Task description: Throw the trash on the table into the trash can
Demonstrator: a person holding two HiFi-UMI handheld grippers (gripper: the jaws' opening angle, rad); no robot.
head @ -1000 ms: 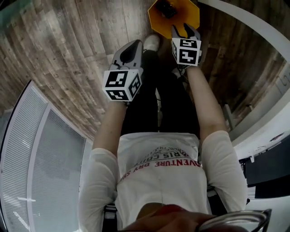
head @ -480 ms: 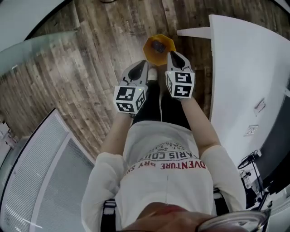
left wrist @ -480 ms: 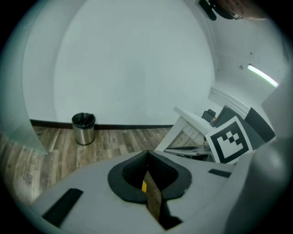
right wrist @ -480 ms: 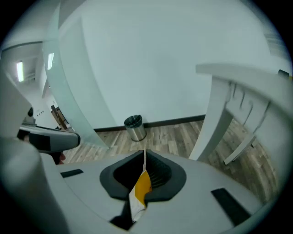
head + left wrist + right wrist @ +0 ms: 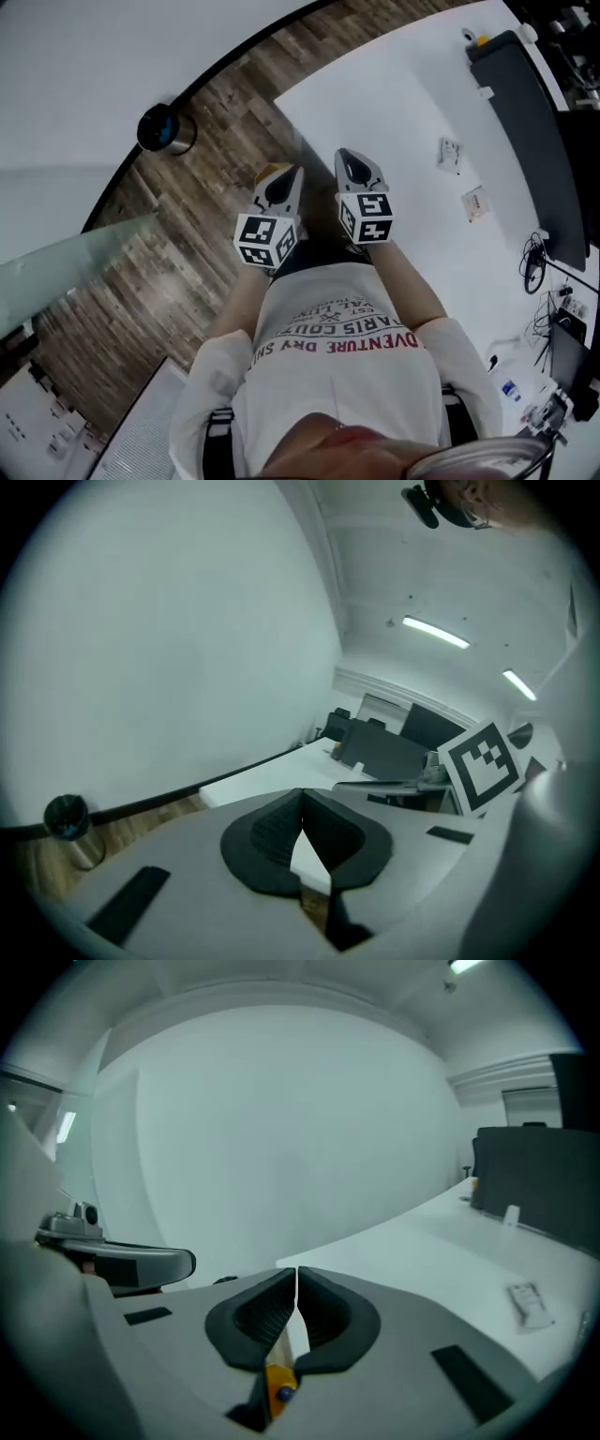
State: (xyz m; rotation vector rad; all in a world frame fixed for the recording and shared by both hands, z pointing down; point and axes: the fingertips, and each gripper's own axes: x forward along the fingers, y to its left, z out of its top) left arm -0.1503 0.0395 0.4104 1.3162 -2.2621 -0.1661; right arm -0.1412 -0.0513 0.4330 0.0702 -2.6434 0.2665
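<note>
Two small scraps of trash, one crumpled (image 5: pixel 451 153) and one flat (image 5: pixel 474 203), lie on the white table (image 5: pixel 403 103) toward its far side, near the black screen (image 5: pixel 525 112) that stands along that edge and well apart from both grippers. The orange trash can (image 5: pixel 271 172) sits on the wood floor just off the table's near corner, only a sliver of it showing past the left gripper (image 5: pixel 300 792). That gripper's jaws are pressed tip to tip with nothing between them. The right gripper (image 5: pixel 296 1270) has just been closing and is also fully together and empty, held above the table's near edge. The step in hand looks like the return from the can to fetch the next piece. That calls for reaching across the table to a scrap, spreading the jaws first and coming down low, since the pieces lie thin against the top. A second ago both grippers hung low over the can, the right one at its rim, with only floor in sight. Now they are raised, the table fills the head view, and the can is almost hidden.
</note>
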